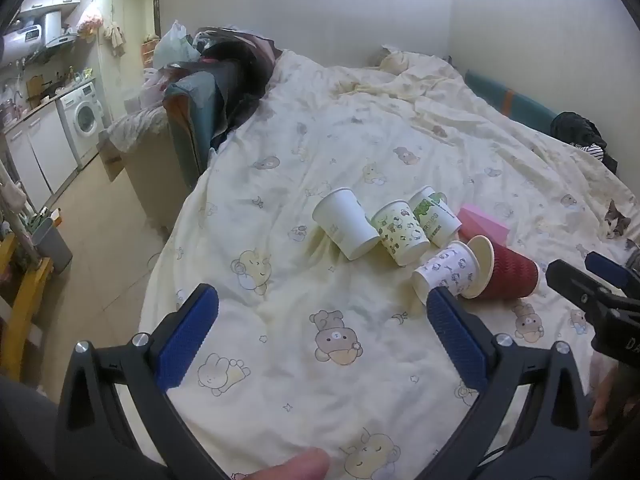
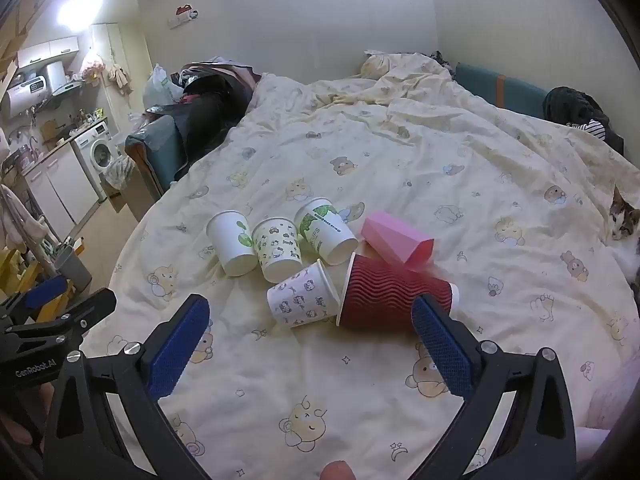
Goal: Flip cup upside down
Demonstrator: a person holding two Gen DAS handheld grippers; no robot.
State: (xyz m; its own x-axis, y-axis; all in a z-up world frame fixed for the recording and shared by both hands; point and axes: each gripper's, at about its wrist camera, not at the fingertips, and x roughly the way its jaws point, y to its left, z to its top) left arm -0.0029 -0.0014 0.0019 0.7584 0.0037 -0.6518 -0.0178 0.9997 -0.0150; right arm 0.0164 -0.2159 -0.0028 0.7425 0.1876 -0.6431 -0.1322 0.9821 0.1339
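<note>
Several paper cups lie on their sides on the bed. A plain white cup (image 1: 346,224) (image 2: 232,242), a cartoon-print cup (image 1: 400,232) (image 2: 277,249) and a green-leaf cup (image 1: 434,216) (image 2: 326,230) lie in a row. In front lie a small print cup (image 1: 446,270) (image 2: 302,300) and a red ribbed cup (image 1: 510,274) (image 2: 394,298). A pink cup (image 1: 482,222) (image 2: 396,242) lies behind. My left gripper (image 1: 322,308) is open and empty, short of the cups. My right gripper (image 2: 310,316) is open and empty, just before the small print cup and the red cup.
The bed has a cream cartoon-print duvet (image 1: 360,152) (image 2: 440,168). A cat (image 1: 616,220) (image 2: 622,220) lies at the right edge. Piled clothes and bags (image 1: 224,60) sit at the bed's far left. The floor and a washing machine (image 1: 84,120) are on the left.
</note>
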